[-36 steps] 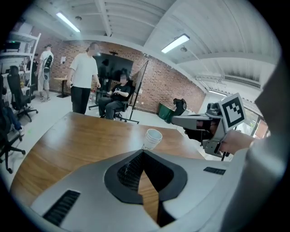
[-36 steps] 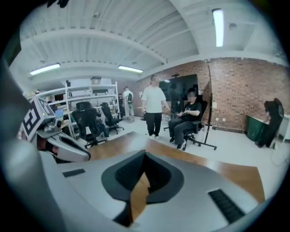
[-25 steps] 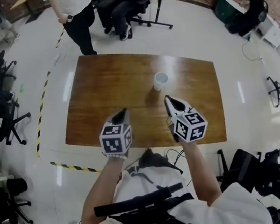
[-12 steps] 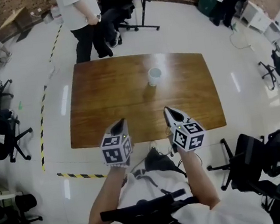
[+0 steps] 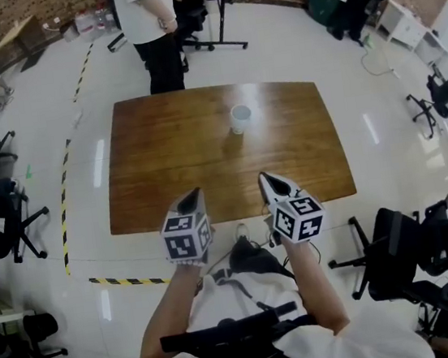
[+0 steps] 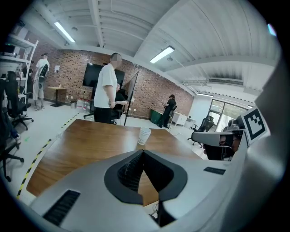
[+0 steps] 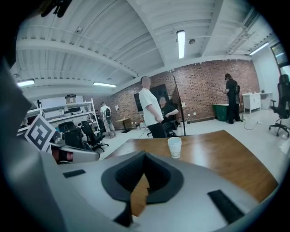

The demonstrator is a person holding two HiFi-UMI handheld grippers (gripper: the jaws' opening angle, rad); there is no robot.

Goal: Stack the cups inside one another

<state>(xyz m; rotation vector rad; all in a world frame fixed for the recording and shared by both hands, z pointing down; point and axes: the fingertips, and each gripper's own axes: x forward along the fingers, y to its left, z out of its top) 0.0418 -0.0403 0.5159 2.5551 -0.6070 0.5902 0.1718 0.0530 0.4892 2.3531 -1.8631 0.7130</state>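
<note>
A white cup stands upright on the far half of the wooden table, alone; its top shows rims one above another, like nested cups. In the left gripper view the cup is well ahead of the jaws, and in the right gripper view the cup is ahead and slightly right. My left gripper and right gripper hover side by side over the table's near edge, far from the cup. Both are shut with nothing between the jaws, as the left gripper and right gripper views show.
A person stands at the table's far edge, and another sits behind. Office chairs stand left of the table and more chairs at the right. Yellow-black tape marks the floor by the near left corner.
Both grippers have drawn back from over the table to its near edge, away from the cup. The standing person has shifted along the far edge.
</note>
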